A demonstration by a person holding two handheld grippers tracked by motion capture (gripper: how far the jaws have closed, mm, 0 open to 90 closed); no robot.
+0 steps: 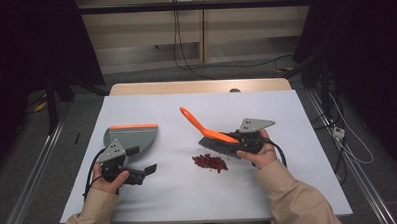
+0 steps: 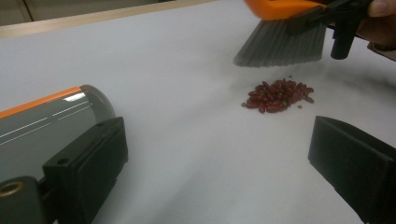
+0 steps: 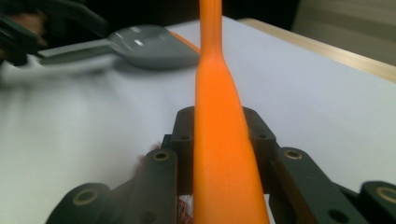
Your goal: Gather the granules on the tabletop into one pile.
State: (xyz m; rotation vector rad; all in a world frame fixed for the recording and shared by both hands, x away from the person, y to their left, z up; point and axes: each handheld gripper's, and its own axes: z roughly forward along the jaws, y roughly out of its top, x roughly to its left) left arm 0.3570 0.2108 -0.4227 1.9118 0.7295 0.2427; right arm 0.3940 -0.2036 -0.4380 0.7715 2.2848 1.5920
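Observation:
An orange brush [image 1: 207, 129] with grey bristles [image 2: 280, 44] hangs tilted just above the white table, its handle pointing up and to the far left. My right gripper [image 1: 240, 140] is shut on its handle [image 3: 219, 140]. A small pile of red beans [image 1: 210, 162] lies just in front of the bristles and also shows in the left gripper view [image 2: 278, 95]. A grey dustpan [image 1: 132, 136] with an orange edge lies flat at the left. My left gripper [image 1: 144, 174] rests beside it and points toward the beans. Its jaws [image 2: 215, 140] stand wide open with only bare table between them.
The white table top [image 1: 289, 179] has a wooden strip [image 1: 200, 87] along its far edge. Cables run over the floor behind the table and at the right. Dark frames stand on both sides.

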